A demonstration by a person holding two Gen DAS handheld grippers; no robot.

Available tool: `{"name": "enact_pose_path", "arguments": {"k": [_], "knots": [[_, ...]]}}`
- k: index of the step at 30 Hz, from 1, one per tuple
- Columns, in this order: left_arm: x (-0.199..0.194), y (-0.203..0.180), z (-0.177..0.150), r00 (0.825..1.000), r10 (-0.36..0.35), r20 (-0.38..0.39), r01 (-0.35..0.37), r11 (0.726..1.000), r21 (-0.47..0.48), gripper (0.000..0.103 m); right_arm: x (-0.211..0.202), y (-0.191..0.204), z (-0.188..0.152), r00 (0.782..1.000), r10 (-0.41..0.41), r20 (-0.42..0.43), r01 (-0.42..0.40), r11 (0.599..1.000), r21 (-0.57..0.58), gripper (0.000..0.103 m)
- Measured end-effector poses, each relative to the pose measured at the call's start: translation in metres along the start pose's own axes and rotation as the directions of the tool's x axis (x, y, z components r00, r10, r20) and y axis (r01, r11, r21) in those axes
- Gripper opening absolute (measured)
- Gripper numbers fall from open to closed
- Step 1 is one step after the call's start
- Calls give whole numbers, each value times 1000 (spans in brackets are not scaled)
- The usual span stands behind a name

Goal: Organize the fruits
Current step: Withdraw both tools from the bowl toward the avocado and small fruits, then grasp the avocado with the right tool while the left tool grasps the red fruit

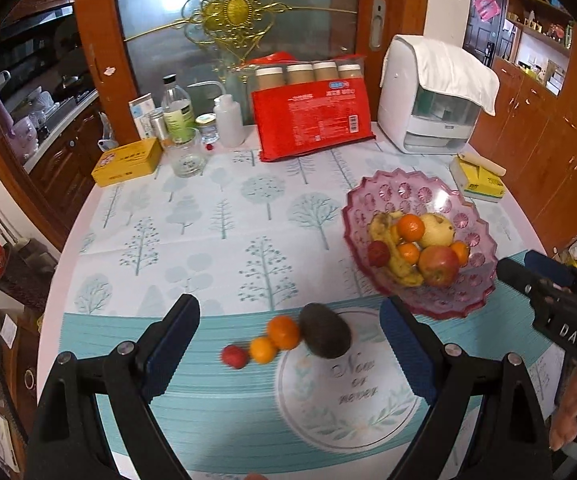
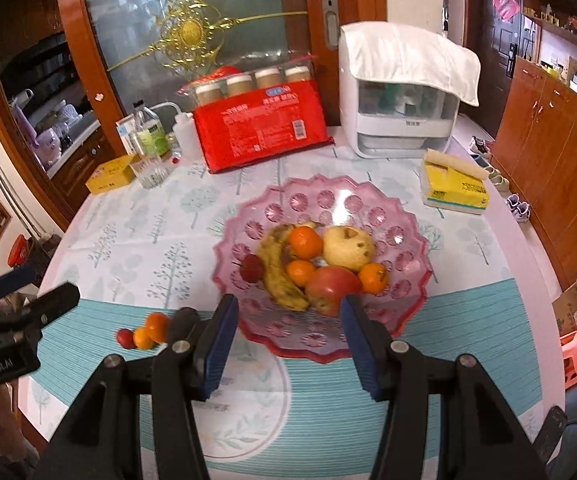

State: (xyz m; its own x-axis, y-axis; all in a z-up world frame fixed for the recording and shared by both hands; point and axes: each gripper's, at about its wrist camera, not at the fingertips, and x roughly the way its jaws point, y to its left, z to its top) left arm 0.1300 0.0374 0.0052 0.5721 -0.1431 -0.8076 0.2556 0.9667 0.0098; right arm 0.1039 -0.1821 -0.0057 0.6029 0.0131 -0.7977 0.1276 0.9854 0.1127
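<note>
A pink glass fruit bowl holds a banana, a pear, an apple, oranges and a strawberry. On the tablecloth beside it, a dark avocado, an orange, a smaller orange and a strawberry lie in a row. My left gripper hovers wide open above that row, touching none of it. Over the bowl's near rim, my right gripper stands open with nothing between its fingers. In the right wrist view its left finger half hides the avocado.
At the table's back stand a red package, a white appliance under a cloth, bottles, a glass and a yellow tin. A yellow tissue box lies behind the bowl. Wooden cabinets line the right.
</note>
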Motion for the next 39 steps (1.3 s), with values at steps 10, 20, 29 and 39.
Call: {"name": "enact_pose_path", "arguments": {"k": [10, 20, 29, 39], "knots": [[-3, 57, -21, 1000, 23, -16, -24, 1000, -17, 91, 2, 55, -12, 1000, 17, 11, -16, 999, -31, 54], [14, 98, -38, 999, 17, -51, -19, 999, -27, 91, 25, 87, -25, 999, 29, -31, -31, 999, -38, 54], [60, 106, -56, 992, -26, -126, 29, 999, 21, 88, 60, 96, -48, 993, 16, -119, -19, 999, -27, 54], [122, 98, -76, 965, -114, -235, 127, 991, 41, 75, 95, 101, -68, 980, 37, -195, -44, 999, -32, 54]]}}
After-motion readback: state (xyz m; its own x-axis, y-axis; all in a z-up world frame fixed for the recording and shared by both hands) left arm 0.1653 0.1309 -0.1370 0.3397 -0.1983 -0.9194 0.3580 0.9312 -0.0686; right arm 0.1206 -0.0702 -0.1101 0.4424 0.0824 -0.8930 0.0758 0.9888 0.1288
